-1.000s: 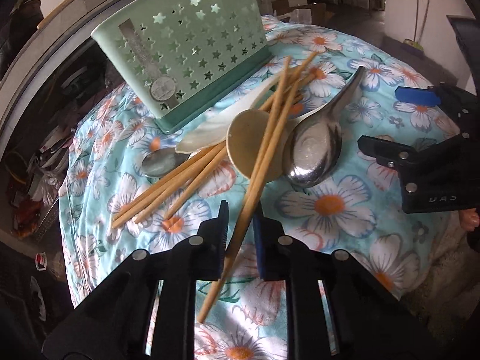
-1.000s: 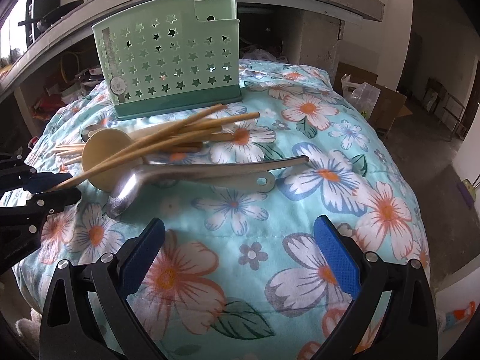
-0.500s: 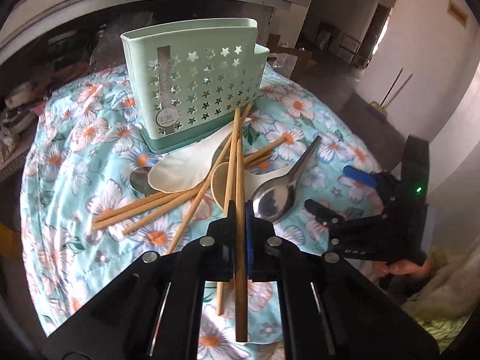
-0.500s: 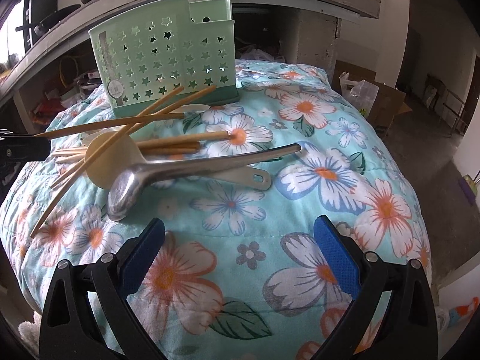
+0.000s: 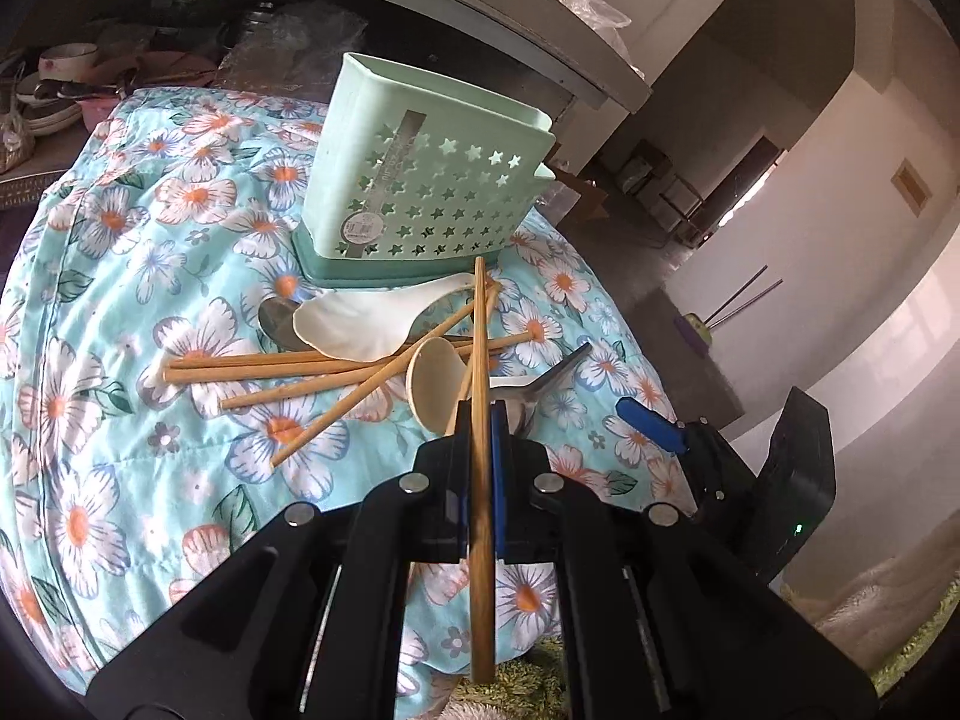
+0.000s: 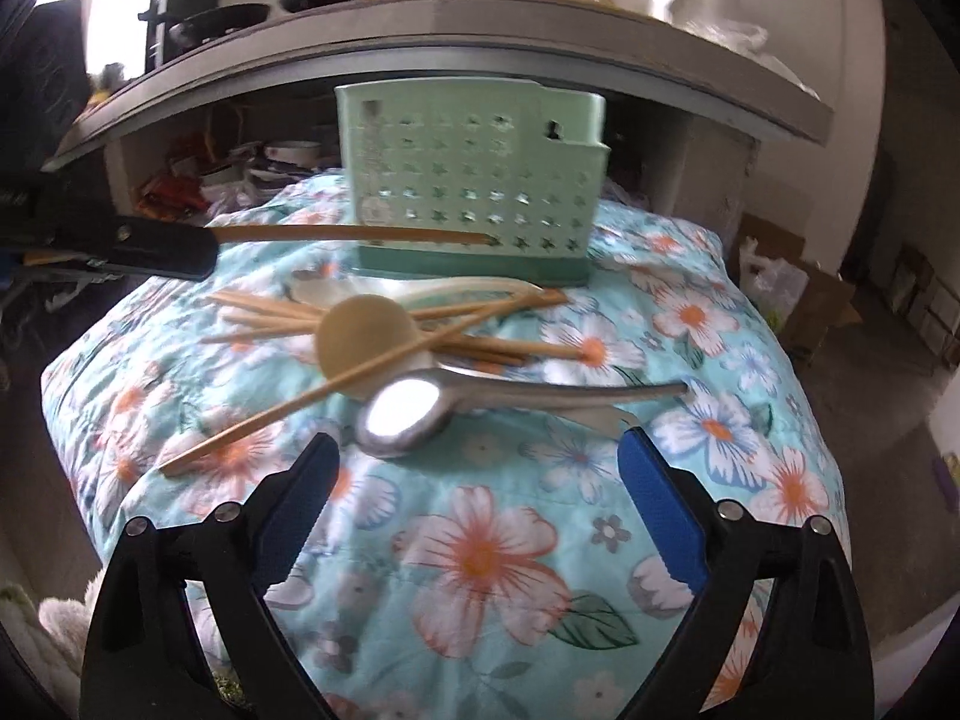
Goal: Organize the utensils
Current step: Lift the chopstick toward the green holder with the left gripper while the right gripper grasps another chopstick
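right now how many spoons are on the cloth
4: a white spoon by the green holder, a dark metal spoon peeking from under it, a tan spoon mid-pile, a shiny steel spoon nearest the right tool. More may hide beneath.

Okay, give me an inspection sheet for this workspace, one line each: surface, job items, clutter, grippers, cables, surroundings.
Surface: floral quilted cloth, rounded and uneven.
Job's things: mint star-cut utensil holder upright at the back; loose chopsticks, white ceramic spoon, wooden spoon and metal ladle piled in front of it.
Clutter: nothing seen on the cloth.
Grippers: left gripper shut on one chopstick, lifted off the cloth; right gripper open, empty, facing the ladle.
Cables: nothing seen.
Surroundings: shelf with pots above; dishes stored beneath.
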